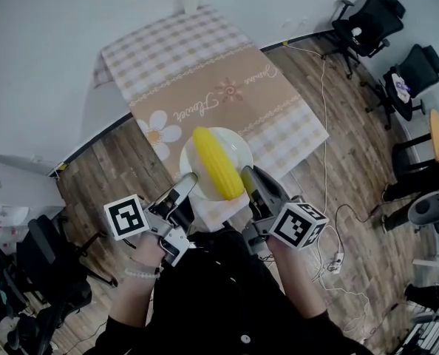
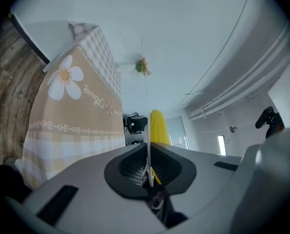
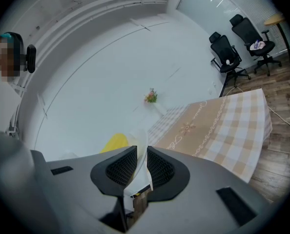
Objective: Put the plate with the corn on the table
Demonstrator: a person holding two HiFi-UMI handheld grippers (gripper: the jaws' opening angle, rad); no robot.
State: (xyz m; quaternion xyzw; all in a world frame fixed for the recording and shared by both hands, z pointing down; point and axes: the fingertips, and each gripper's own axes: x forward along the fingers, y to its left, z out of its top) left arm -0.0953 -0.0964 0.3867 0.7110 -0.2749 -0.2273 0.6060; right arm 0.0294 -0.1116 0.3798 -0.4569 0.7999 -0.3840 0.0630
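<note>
Your left claw (image 1: 188,183) and right claw (image 1: 247,177) each pinch the near rim of the plate (image 1: 230,146), held above the table's (image 1: 197,58) near edge with the corn (image 1: 216,170) lying loose on it (it may roll): keep it level, carry it inward, lower evenly, release together.

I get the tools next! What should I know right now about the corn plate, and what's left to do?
Left tool: shut on the plate at its near rim.
Right tool: shut on the same rim, beside the left.
The corn lies on the plate, which both tools hold at the table's near edge.
Done: plate gripped, corn aboard.
Left: lower it onto the table, then let go.
</note>
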